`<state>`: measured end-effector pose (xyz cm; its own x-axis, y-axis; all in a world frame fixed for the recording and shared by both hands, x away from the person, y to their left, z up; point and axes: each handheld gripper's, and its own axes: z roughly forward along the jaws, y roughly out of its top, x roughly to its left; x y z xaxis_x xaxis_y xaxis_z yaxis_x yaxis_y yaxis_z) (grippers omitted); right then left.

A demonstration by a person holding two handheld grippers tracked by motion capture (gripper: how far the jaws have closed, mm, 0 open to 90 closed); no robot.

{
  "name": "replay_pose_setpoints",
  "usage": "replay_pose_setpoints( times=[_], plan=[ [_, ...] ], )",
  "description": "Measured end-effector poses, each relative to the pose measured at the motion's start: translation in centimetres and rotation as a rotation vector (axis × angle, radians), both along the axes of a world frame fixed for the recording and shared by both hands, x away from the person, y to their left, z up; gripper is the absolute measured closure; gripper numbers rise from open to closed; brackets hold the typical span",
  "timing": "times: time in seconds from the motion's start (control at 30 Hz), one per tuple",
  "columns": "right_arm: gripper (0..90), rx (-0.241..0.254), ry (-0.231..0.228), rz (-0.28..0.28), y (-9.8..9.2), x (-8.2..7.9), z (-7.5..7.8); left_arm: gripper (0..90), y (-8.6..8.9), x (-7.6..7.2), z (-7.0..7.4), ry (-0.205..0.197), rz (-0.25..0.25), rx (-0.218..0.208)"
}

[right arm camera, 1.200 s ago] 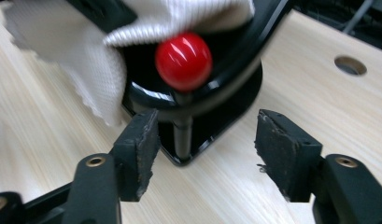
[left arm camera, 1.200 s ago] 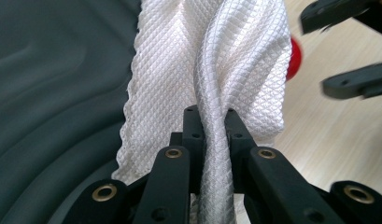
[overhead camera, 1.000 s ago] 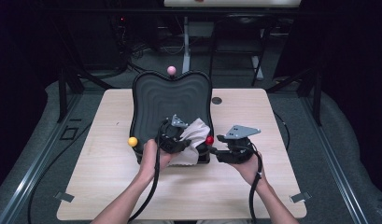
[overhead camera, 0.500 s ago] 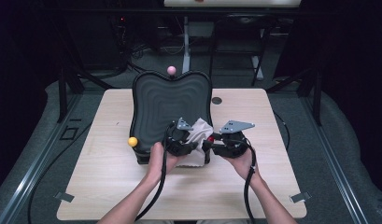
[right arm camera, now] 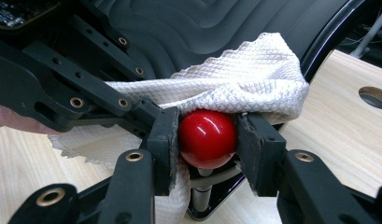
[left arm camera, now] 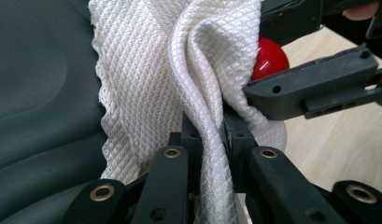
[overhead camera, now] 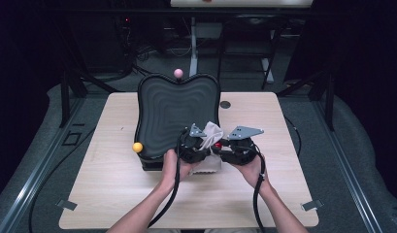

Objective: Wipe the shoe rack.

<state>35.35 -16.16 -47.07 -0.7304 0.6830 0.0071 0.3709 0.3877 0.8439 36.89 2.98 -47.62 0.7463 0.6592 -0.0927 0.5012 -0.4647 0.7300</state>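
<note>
Wooden table (overhead camera: 113, 194); right tool (right arm camera: 208, 140) clamps red ball (right arm camera: 208, 137), cloth (right arm camera: 244, 79) draped.

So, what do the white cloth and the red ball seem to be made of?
The white cloth looks like a woven textile, perhaps microfibre, matte: a fine diamond waffle texture, a scalloped edge and soft folds show. The red ball looks like hard plastic or lacquered material with a glossy finish: bright reflections sit on its smooth surface. Which exactly, the look leaves open.
</note>
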Motion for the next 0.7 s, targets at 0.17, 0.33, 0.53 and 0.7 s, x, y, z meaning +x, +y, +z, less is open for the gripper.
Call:
replay_pose_setpoints(
  times=[0.17,0.33,0.53,0.7],
  plan=[
    [60.1,-0.004,-0.002,0.000,0.0,0.0,0.0,81.6,1.0,-0.2,0.0,-0.019,0.016,0.015],
    [60.1,-0.005,-0.004,0.001,0.1,0.0,0.0,81.7,2.3,-0.4,0.1,-0.047,0.040,0.030],
    [60.1,-0.010,-0.004,-0.002,0.1,-0.1,0.0,81.7,3.6,-0.7,0.4,-0.080,0.061,0.041],
    [60.1,-0.012,-0.005,-0.005,0.1,-0.1,0.0,81.7,4.9,-1.4,0.7,-0.099,0.079,0.044]
  ],
)
